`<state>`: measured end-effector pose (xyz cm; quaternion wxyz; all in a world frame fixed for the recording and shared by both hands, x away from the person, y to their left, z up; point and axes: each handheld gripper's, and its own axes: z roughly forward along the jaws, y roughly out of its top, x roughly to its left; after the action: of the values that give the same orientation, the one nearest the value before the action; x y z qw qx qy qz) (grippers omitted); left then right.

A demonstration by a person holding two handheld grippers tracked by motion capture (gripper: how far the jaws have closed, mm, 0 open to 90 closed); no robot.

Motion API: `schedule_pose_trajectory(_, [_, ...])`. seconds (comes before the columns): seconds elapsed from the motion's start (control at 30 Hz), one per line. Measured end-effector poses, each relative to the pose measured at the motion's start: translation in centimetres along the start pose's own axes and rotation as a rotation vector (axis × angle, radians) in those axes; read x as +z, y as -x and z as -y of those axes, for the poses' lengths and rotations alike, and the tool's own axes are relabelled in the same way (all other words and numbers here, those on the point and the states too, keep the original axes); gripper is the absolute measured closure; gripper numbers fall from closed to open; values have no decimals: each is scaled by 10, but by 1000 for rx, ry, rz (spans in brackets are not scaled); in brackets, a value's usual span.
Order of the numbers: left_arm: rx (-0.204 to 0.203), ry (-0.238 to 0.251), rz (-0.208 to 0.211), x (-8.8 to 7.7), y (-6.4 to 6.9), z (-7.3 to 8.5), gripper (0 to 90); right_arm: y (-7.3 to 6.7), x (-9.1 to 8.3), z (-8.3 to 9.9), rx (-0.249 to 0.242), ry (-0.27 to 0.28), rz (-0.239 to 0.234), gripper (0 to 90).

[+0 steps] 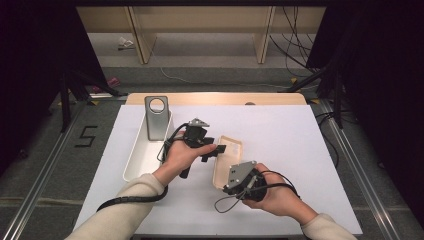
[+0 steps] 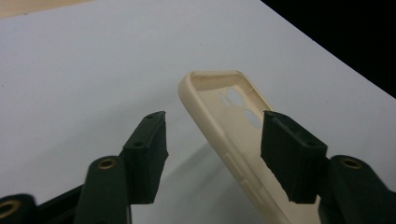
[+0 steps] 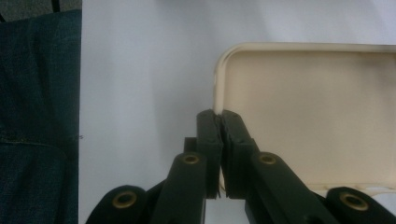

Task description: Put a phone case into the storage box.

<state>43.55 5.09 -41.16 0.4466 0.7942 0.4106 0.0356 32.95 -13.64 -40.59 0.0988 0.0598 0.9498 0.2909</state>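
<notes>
A beige phone case (image 1: 228, 159) lies hollow side up in the middle of the white mat, lifted at its near end. My right gripper (image 1: 227, 188) is shut on the rim at the case's near corner; in the right gripper view the jaws (image 3: 219, 115) pinch the thin side wall (image 3: 217, 88). My left gripper (image 1: 219, 149) reaches in from the left at the case's far end. In the left gripper view its jaws (image 2: 215, 116) straddle the case's long wall (image 2: 208, 122), one pad outside, one inside near the camera holes (image 2: 233, 98), with a gap on the outer side.
A white oblong tray (image 1: 134, 167) sits at the left of the mat. A grey metal stand with a round hole (image 1: 156, 117) rises from its far end. The mat (image 1: 285, 135) covers a wooden table (image 1: 215, 98). Cables trail from both grippers.
</notes>
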Motion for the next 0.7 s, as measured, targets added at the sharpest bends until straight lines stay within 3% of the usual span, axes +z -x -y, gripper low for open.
schedule_pose_trajectory(0.17, [-41, -19, 5, 4, -3, -2, 524, -2, -1, -2, -14, 4, 6, 877])
schedule_pose_trajectory(0.4, [-100, 6, 35, 3, -3, -4, 673, -4, 1, -4, -34, -10, 15, 877])
schedule_pose_trajectory(0.7, [-103, 53, 56, -6, 10, -10, 747, -5, 8, -3, -33, -54, 18, 881])
